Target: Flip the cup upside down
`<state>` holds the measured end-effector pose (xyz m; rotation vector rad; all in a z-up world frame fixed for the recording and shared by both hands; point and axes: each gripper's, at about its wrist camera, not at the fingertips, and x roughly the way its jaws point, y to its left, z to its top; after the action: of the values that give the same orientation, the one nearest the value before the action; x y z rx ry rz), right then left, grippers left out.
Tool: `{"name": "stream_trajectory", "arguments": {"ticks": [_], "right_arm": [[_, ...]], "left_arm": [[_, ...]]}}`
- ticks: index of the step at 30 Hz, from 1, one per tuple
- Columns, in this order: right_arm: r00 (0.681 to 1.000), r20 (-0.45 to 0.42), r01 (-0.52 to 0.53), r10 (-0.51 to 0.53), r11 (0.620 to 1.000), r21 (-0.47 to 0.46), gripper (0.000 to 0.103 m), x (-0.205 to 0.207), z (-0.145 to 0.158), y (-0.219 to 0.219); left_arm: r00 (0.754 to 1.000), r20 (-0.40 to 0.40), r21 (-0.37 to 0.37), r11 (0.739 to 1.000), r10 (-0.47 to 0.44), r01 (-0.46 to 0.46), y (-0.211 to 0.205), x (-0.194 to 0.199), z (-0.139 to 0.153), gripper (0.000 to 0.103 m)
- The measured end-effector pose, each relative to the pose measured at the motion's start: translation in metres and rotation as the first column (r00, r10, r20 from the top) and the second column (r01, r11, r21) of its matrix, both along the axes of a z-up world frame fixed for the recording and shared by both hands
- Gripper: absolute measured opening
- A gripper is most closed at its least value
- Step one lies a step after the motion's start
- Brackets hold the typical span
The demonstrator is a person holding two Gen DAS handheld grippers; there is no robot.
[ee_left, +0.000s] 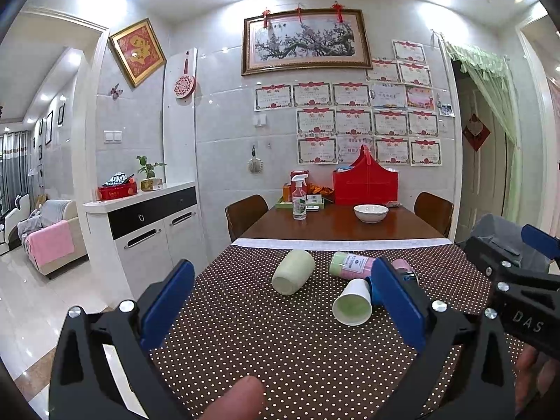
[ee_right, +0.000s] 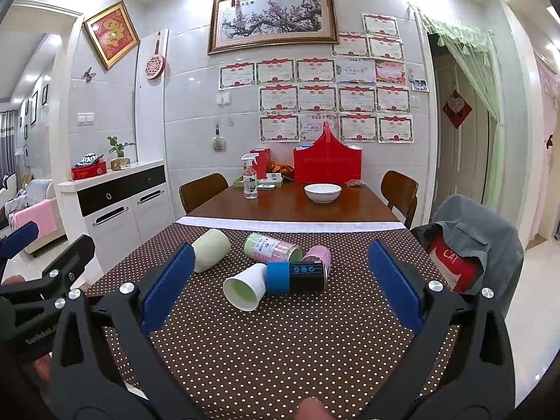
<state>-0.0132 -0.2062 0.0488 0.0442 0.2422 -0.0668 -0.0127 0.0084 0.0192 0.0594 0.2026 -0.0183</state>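
Both grippers (ee_left: 280,301) (ee_right: 280,287) spread apart over bare dotted cloth (ee_right: 280,350), paper cup (ee_right: 245,288) lying mid-table among cans.

"DAS" can be read in white letters on the black gripper body (ee_left: 525,318) right of the left jaws. "CAT" is printed in white on the red patch (ee_right: 451,262) just right of the right jaws. Everything else is too blurry.

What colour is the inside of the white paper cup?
Pale green inside the paper cup, white outside; the right wrist view shows it best.
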Motion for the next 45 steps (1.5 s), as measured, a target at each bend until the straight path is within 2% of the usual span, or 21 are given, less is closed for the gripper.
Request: {"name": "stream_trajectory", "arguments": {"ticks": [16, 25, 33, 38, 45], "right_arm": [[1.000, 0.003, -0.012, 0.012, 1.000, -0.011, 0.097, 0.004, 0.002, 0.002], [1.000, -0.016, -0.022, 0.021, 0.999, -0.025, 0.097, 0.029, -0.003, -0.008], [0.998, -0.054, -0.019, 0.018, 1.000, -0.025, 0.097, 0.061, -0.013, -0.026], [0.993, -0.116, -0.013, 0.012, 1.000, -0.011, 0.097, 0.090, -0.024, -0.042], [0.978, -0.206, -0.008, 0.011, 1.000, 0.015, 0.097, 0.129, -0.044, -0.064]], "left_arm": [[1.000, -0.006, 0.009, 1.000, -0.004, 0.004, -0.006, 0.004, -0.004, 0.099], [0.999, -0.032, 0.028, 1.000, 0.002, -0.001, -0.016, 0.030, -0.008, 0.099], [0.997, -0.075, 0.047, 0.999, 0.002, 0.002, -0.024, 0.072, -0.015, 0.099], [0.990, -0.139, 0.045, 0.999, -0.006, 0.012, -0.024, 0.113, -0.019, 0.099], [0.972, -0.234, 0.104, 0.994, 0.000, 0.025, -0.032, 0.171, -0.032, 0.099]]}}
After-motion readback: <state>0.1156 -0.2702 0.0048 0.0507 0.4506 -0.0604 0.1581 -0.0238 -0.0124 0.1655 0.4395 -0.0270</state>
